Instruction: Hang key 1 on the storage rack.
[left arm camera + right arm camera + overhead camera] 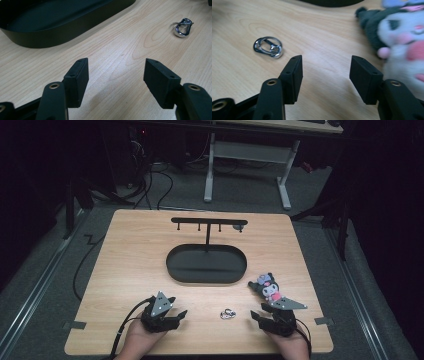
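Both grippers rest near the desk's (125, 250) front edge. Left gripper (172, 316) jaws released, nothing between. Right gripper (261, 315) jaws released, empty too. Metal ring clasp (227, 313) lies flat between the two grippers. Plush toy (269, 289) lies just beyond the right gripper, beside the black oval tray (206, 265) mid-desk.
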`<state>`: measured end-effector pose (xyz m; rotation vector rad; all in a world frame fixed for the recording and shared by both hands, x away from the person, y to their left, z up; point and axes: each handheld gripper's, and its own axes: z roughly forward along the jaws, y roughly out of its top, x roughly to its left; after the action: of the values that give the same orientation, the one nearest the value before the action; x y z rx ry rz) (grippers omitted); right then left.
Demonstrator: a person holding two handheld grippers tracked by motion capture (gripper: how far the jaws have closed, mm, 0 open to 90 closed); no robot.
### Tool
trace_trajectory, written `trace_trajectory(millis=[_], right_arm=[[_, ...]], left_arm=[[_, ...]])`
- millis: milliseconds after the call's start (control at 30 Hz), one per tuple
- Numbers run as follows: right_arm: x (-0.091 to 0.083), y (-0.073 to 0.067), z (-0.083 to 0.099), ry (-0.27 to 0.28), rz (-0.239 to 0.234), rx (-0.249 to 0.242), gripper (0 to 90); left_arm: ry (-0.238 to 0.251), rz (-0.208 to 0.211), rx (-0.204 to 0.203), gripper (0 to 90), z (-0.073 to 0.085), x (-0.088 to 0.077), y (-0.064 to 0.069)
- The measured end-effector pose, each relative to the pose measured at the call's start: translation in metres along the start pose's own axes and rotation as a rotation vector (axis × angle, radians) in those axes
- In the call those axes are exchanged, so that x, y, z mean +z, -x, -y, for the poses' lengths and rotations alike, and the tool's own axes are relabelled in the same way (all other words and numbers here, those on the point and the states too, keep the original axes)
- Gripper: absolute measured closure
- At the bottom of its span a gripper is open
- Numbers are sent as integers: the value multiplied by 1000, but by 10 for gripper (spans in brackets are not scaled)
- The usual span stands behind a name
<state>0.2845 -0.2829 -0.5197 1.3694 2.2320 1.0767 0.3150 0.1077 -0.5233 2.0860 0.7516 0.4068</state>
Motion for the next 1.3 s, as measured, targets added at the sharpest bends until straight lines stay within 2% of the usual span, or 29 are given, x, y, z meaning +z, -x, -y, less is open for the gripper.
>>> trace_trajectory(millis=[33, 67, 133, 200, 333, 367, 467, 533, 733, 867, 933, 1033, 1300], right_arm=[[0, 0, 0, 0, 0, 0, 434], [2, -3, -4, -34, 0, -33, 409], [2, -6, -10, -56, 17, -69, 379], [2, -6, -12, -68, 23, -81, 371], [5, -12, -21, -145, 31, -128, 294], [5, -12, -21, -145, 31, -128, 294], [5, -19, -25, -177, 62, -170, 239], [5, -21, -30, -236, 38, -187, 215], [6, -23, -38, -281, 26, -183, 177], [6, -23, -45, -319, 22, -161, 166], [10, -22, -49, -370, 1, -162, 169], [13, -24, -52, -399, 1, -176, 171], [16, -23, -59, -443, -26, -140, 172]], left_arm=[[0, 0, 0, 374, 0, 0, 0], [-2, -1, 14, 373, 0, 0, 0], [-3, 1, 19, 374, 0, 0, -1], [-3, 2, 21, 374, 1, 0, -1], [0, 6, 31, 374, 0, -1, 0], [-2, 9, 35, 374, 0, -2, 0], [5, 17, 40, 375, 0, -4, 1], [8, 21, 45, 375, 0, -4, 2], [6, 27, 49, 376, -1, -3, 2], [1, 29, 54, 376, -1, -2, 2], [-2, 31, 56, 376, -1, -2, 3], [-5, 34, 59, 376, -1, -2, 4], [-13, 39, 61, 376, 0, 0, 4]])
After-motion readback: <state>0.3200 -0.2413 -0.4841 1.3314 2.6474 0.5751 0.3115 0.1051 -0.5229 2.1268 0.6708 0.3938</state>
